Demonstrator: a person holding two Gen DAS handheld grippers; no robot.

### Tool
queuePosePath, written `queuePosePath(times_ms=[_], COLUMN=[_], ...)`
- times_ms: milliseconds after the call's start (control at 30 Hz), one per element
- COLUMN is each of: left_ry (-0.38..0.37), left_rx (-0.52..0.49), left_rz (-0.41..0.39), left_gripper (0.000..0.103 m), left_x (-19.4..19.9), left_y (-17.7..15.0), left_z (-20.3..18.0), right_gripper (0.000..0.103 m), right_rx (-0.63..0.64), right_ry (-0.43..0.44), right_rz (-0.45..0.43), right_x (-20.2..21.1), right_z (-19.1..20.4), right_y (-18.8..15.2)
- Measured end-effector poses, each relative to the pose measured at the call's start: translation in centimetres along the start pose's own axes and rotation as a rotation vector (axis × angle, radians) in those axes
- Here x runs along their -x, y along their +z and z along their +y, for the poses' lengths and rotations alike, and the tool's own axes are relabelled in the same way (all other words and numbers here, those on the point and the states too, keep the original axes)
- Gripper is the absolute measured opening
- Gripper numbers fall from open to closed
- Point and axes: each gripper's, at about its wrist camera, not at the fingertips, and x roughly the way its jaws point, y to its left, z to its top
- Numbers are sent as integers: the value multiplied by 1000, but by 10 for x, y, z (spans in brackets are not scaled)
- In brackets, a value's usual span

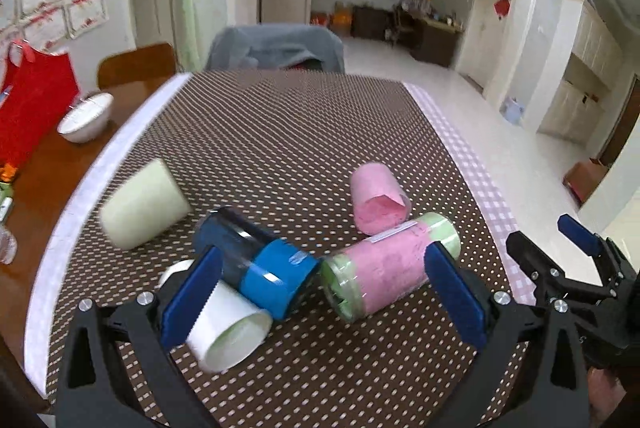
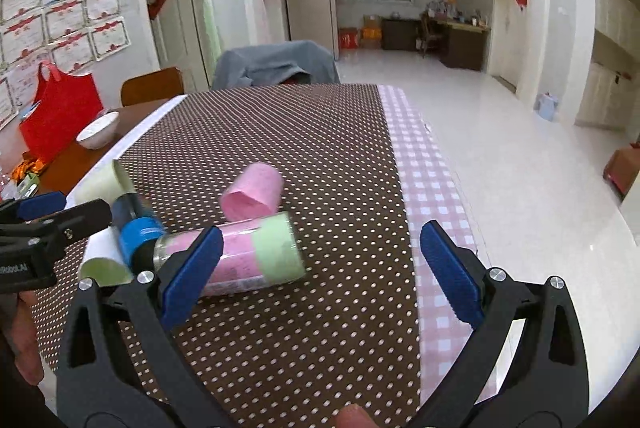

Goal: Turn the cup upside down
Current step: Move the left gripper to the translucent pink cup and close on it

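Observation:
Several cups lie on their sides on the dotted brown tablecloth [image 1: 280, 132]. A clear cup with pink and green bands [image 1: 384, 264] lies between my left gripper's [image 1: 320, 292] open fingers, beside a dark clear cup with a blue band [image 1: 260, 264]. A white cup [image 1: 228, 328] lies under the left finger. A pale green cup [image 1: 144, 204] and a pink cup [image 1: 378, 196] lie farther off. My right gripper [image 2: 320, 268] is open and empty, with the pink and green cup [image 2: 248, 256] by its left finger. The pink cup [image 2: 252, 196] lies beyond.
A white bowl [image 1: 86, 116] and a red bag [image 1: 32, 104] sit on bare wood to the left. A chair draped in grey cloth [image 1: 276, 48] stands at the far table edge. A pink checked strip [image 2: 432, 212] borders the right edge, with open floor beyond.

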Motion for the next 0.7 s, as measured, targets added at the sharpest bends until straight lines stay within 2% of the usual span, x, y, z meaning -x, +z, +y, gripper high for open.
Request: queuePosePath(times_ms=[300, 700], left_ry=[-48, -78], left_rx=[27, 78], left_rz=[149, 336], left_gripper=[99, 99], left_x=[-65, -142], left_y=[29, 56], left_z=[-13, -25], right_gripper=[97, 97], right_rx=[-18, -54], right_ry=[-15, 3], right_rz=[84, 150], right_x=[-45, -83], right_z=[-20, -33], right_y=[15, 20])
